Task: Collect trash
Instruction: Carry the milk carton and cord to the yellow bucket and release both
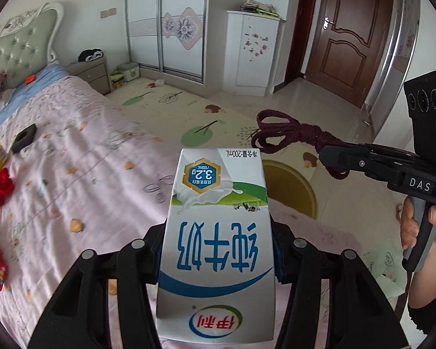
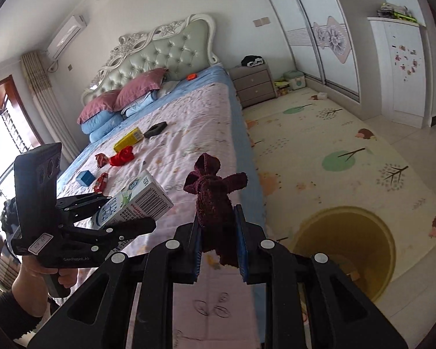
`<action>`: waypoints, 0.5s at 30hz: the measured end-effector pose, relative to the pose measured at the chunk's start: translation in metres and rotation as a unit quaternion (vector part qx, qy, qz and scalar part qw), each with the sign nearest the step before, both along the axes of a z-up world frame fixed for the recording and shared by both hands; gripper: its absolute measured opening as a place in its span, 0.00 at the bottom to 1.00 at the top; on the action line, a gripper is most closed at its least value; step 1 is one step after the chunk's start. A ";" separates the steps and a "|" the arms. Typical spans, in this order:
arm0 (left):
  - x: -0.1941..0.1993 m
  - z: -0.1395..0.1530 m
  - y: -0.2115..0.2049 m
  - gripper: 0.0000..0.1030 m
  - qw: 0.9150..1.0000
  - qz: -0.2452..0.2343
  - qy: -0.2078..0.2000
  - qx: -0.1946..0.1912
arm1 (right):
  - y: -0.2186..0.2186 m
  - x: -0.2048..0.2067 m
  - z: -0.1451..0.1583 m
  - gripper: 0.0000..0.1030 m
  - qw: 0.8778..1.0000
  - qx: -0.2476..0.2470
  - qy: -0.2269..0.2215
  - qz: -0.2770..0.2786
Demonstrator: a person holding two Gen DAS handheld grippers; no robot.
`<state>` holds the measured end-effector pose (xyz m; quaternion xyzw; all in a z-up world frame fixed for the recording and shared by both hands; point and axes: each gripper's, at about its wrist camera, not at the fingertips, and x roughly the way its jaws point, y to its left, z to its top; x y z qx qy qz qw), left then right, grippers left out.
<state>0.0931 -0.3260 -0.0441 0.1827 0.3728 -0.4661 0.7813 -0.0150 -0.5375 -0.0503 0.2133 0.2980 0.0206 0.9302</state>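
A white and blue milk carton point(image 1: 218, 192) is clamped upside down in my left gripper point(image 1: 218, 232), over the foot end of the bed. In the right wrist view the carton point(image 2: 136, 200) sits in that left gripper point(image 2: 128, 209) at the left. My right gripper point(image 2: 218, 221) is shut on a knotted maroon cord point(image 2: 212, 195), which shows in the left wrist view as loops point(image 1: 282, 133) sticking out of the right gripper point(image 1: 331, 152). A round yellow bin point(image 2: 343, 247) stands open on the floor mat beside the bed, partly behind the carton point(image 1: 293, 186).
On the pink bedspread point(image 2: 189, 122) lie a yellow box point(image 2: 129, 138), a red crumpled thing point(image 2: 122, 157), a blue box point(image 2: 85, 178), red wrappers point(image 2: 101, 181) and a black ring-shaped thing point(image 2: 155, 129). A nightstand point(image 2: 254, 87), wardrobe point(image 1: 165, 23) and brown door point(image 1: 351, 35) line the room.
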 end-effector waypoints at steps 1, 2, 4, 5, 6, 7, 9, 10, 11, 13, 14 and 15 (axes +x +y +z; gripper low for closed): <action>-0.004 -0.001 -0.011 0.52 1.000 -0.009 0.003 -0.002 | -0.010 -0.007 -0.002 0.19 1.000 0.001 0.002 -0.012; -0.008 -0.002 -0.022 0.52 1.000 -0.018 0.009 -0.003 | -0.020 -0.013 -0.005 0.19 1.000 0.001 0.004 -0.023; -0.014 -0.005 -0.045 0.52 0.999 -0.034 0.014 -0.001 | -0.038 -0.024 -0.010 0.19 0.999 0.000 0.011 -0.043; -0.017 -0.008 -0.057 0.52 0.999 -0.041 0.015 0.002 | -0.045 -0.029 -0.013 0.19 0.998 -0.001 0.015 -0.053; -0.019 -0.011 -0.067 0.52 0.999 -0.047 0.018 0.006 | -0.054 -0.033 -0.016 0.19 0.998 -0.001 0.019 -0.061; -0.020 -0.014 -0.078 0.52 0.998 -0.053 0.021 0.011 | -0.061 -0.037 -0.020 0.19 0.997 0.000 0.024 -0.068; -0.022 -0.022 -0.099 0.52 0.997 -0.063 0.032 0.020 | -0.074 -0.044 -0.028 0.19 0.996 0.001 0.033 -0.082; -0.023 -0.026 -0.108 0.52 0.997 -0.066 0.038 0.024 | -0.079 -0.046 -0.032 0.19 0.996 0.004 0.037 -0.086; -0.023 -0.030 -0.117 0.52 0.996 -0.068 0.041 0.028 | -0.083 -0.048 -0.037 0.19 0.995 0.006 0.041 -0.091; -0.021 -0.036 -0.133 0.52 0.995 -0.071 0.052 0.035 | -0.093 -0.052 -0.047 0.19 0.994 0.011 0.048 -0.098; -0.019 -0.039 -0.140 0.52 0.995 -0.071 0.060 0.037 | -0.099 -0.056 -0.053 0.19 0.993 0.014 0.050 -0.102; -0.017 -0.042 -0.146 0.52 0.994 -0.071 0.068 0.038 | -0.103 -0.056 -0.057 0.19 0.993 0.017 0.053 -0.104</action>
